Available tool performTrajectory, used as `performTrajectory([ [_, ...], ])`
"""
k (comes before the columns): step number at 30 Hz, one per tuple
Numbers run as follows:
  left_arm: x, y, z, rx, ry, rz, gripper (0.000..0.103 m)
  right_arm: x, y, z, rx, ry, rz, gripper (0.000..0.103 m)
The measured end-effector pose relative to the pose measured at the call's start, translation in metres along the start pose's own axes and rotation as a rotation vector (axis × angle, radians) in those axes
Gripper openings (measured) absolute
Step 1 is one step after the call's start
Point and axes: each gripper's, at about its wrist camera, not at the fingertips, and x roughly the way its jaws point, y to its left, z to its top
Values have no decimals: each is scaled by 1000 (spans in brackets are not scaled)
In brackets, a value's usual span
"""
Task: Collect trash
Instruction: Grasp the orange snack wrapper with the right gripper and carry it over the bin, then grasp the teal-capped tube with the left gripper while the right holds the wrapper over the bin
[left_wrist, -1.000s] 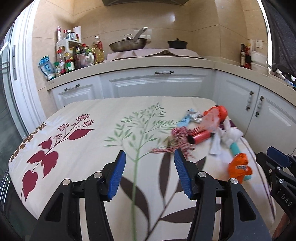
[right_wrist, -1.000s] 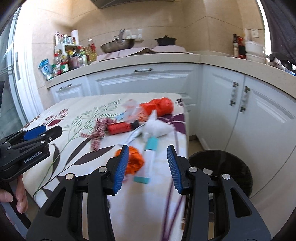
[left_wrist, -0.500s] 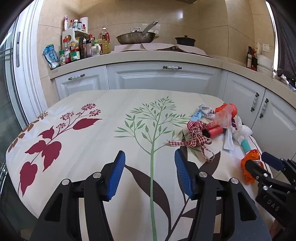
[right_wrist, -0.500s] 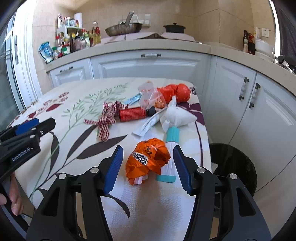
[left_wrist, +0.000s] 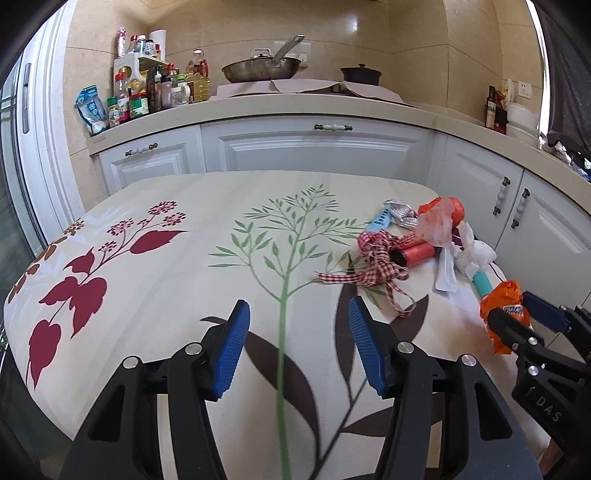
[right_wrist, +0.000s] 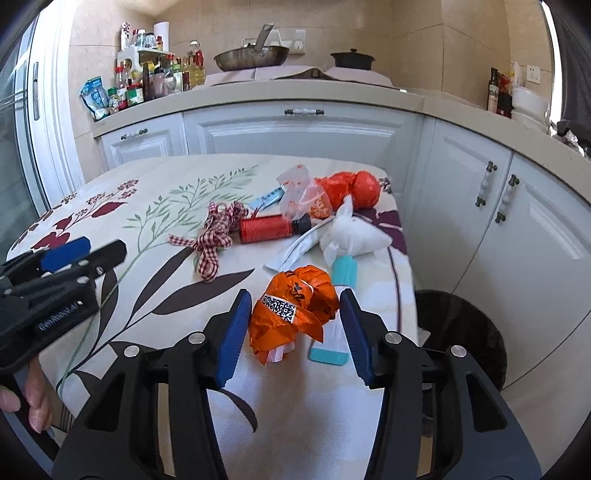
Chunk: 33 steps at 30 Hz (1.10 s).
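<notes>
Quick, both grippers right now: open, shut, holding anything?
Left gripper: open, nothing between its fingers, over bare tablecloth.
Right gripper: jaws closing around the crumpled orange wrapper; pads not yet pressing it, so nothing is held.

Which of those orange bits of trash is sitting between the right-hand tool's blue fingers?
The crumpled orange wrapper with the square code label, nearest the table edge. The other orange bundle lies at the far end of the pile.
</notes>
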Motion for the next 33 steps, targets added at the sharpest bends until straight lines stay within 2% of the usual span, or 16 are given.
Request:
performTrajectory([
  [9, -2, -46, 0, 63, 4, -53, 55, -18, -43, -5, 57, -40, -40, 48],
  [21, 5, -128, -6, 171, 42, -129, 55, -35, -110, -21, 150, -70, -112, 48],
  [33, 24, -164, -5, 218, 120, -111, 54, -29, -153, -38, 225, -58, -106, 48],
])
